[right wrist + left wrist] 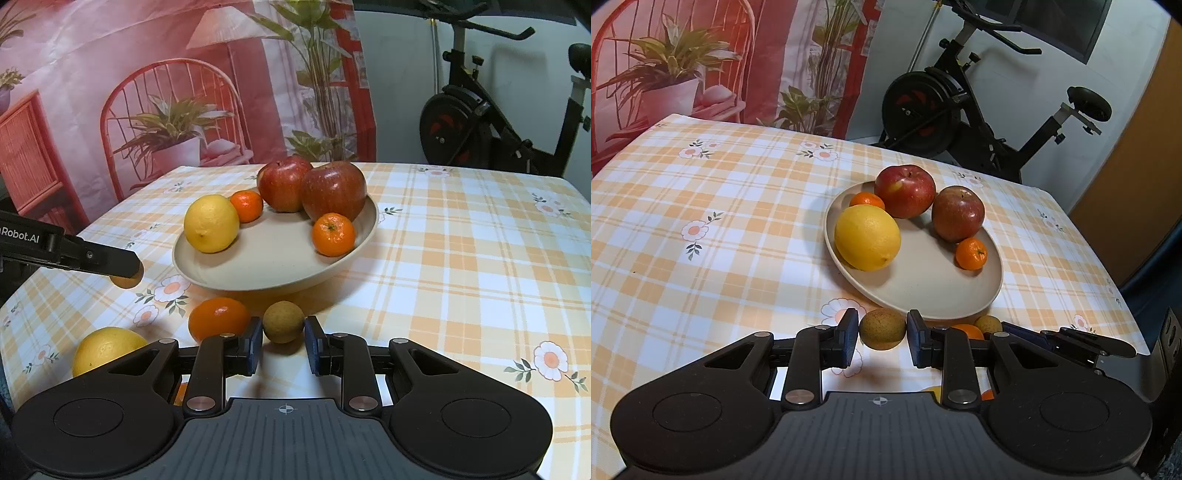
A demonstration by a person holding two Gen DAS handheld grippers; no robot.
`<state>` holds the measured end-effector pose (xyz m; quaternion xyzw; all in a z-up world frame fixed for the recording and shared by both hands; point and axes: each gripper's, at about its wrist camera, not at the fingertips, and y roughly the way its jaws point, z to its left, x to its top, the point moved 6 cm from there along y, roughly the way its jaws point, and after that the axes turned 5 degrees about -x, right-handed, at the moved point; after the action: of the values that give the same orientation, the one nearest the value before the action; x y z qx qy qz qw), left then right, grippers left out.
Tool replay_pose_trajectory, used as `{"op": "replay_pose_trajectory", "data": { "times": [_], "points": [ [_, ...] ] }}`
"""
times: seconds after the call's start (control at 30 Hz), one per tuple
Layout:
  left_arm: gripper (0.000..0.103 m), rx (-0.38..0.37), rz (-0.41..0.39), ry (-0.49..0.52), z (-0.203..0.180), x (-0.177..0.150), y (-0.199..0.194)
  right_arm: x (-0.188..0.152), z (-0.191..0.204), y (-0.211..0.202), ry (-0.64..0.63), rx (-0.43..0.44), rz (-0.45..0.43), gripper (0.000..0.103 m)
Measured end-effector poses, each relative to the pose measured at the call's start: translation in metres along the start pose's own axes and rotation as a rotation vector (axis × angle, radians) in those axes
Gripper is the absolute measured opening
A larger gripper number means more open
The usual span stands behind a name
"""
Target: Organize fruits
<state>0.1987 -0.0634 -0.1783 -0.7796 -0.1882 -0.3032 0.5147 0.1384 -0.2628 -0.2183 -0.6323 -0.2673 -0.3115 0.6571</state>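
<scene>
Left gripper: we had its two pads pinched on a small brown fruit, one pad on each side, the fruit sitting between the tips just in front of the plate's near rim.
Right gripper: we held a second small brown fruit the same way, jaws pressed against its two sides, with the fruit low over the cloth.
Beside the right jaws: an orange lay on the cloth, touching or nearly touching the left pad; a yellow lemon lay nearer us and further left, partly behind the gripper body.
Each gripper seen from the other: from the right wrist we saw the left gripper as a black bar at the left edge; from the left wrist we saw the right gripper low at the right, with its brown fruit and the orange just beyond.
Plate: a beige shallow dish just beyond both grippers, resting on the table.
On the plate: a large lemon at the left, two red apples at the back, close together, and two small tangerines, one behind the lemon and one in front of the right apple.
Surface: a table under an orange-and-white checked cloth with daisy prints.
Room: behind the table we saw a printed backdrop of a red chair and potted plants, and an exercise bike against a pale wall.
</scene>
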Motion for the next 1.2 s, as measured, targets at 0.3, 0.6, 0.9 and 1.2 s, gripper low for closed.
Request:
{"op": "replay_pose_trajectory", "data": {
  "times": [0.3, 0.6, 0.9, 1.2],
  "points": [
    [0.030, 0.003, 0.001, 0.009, -0.001, 0.000, 0.001, 0.003, 0.000, 0.005, -0.015, 0.002, 0.015, 0.025],
    [0.030, 0.006, -0.002, 0.012, -0.001, 0.002, 0.000, 0.004, -0.001, 0.002, 0.001, -0.001, -0.006, 0.023],
    [0.030, 0.017, -0.038, 0.068, -0.006, 0.012, 0.000, 0.009, -0.013, -0.012, 0.047, -0.035, -0.102, 0.023],
    [0.030, 0.035, -0.045, 0.131, -0.012, 0.028, 0.018, 0.031, -0.030, -0.012, 0.083, -0.060, -0.173, 0.023]
  ]
}}
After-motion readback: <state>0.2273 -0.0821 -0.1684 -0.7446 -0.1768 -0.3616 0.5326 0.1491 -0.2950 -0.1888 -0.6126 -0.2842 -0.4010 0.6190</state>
